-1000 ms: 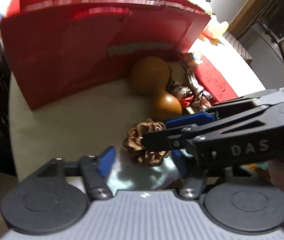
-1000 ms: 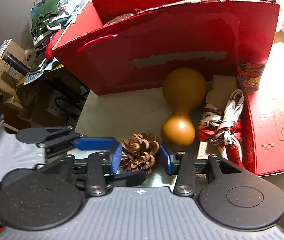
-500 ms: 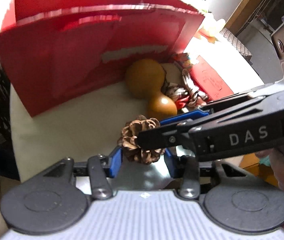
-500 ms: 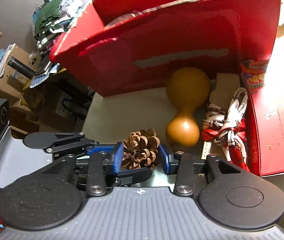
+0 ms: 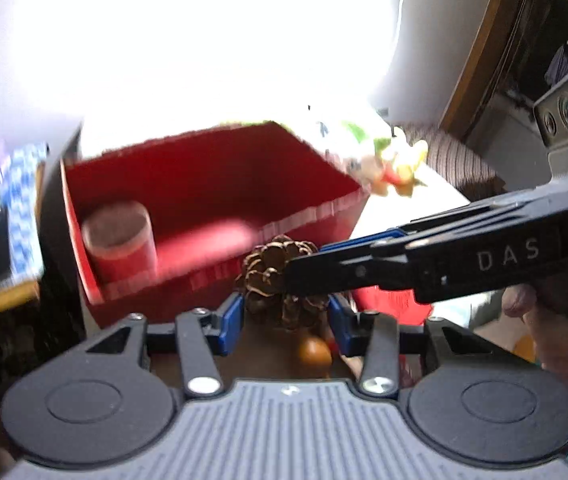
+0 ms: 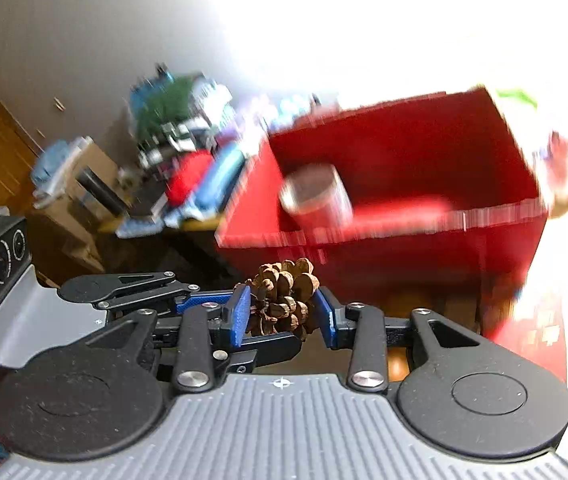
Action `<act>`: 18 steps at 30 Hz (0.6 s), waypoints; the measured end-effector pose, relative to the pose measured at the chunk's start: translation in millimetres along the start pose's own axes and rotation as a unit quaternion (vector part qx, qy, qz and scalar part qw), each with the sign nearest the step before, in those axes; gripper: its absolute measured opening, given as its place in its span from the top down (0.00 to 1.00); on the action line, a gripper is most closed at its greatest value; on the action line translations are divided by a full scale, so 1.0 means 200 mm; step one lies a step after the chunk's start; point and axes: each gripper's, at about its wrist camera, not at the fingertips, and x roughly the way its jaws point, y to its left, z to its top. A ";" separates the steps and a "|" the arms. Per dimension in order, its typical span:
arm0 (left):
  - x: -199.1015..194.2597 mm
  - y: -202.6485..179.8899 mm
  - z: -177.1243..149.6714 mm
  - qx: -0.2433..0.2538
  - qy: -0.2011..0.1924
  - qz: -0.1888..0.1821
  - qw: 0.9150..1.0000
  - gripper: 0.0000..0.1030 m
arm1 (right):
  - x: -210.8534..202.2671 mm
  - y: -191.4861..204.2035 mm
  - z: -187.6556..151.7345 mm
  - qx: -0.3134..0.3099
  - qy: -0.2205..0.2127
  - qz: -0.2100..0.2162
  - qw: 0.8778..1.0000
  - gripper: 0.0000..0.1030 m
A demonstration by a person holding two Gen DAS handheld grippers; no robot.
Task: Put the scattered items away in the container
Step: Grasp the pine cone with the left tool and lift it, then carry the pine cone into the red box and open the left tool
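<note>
Left wrist view shows both your left gripper (image 5: 284,316) and right gripper (image 6: 281,312) clamped on the pinecone (image 5: 279,272), lower centre, before the red box (image 5: 211,184).

Pinching a pine cone (image 5: 271,264) between the blue pads of the left gripper (image 5: 284,312), jaws just closed in, cone caught between them. Pinching the same cone with the right gripper (image 6: 281,312) too, jaws likewise just drawn in on both flanks. Crossing the two pairs of fingers, right gripper reaching in sideways across the left wrist view. Curling the bare fingers of the right hand (image 5: 556,336) round its black handle.
</note>
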 end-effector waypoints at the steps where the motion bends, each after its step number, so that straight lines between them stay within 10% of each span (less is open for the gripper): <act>1: 0.00 0.00 0.04 0.001 -0.005 0.003 1.000 0.58 | -0.01 0.01 0.04 -0.008 -0.010 0.002 1.000 0.62; 7: 0.09 0.07 0.24 0.000 -0.014 0.037 0.999 0.58 | 0.09 -0.04 0.23 -0.039 -0.036 0.009 0.999 0.62; 18: 0.44 0.26 0.32 -0.091 0.051 0.066 0.992 0.57 | 0.48 -0.26 0.44 -0.020 0.067 0.022 0.997 0.62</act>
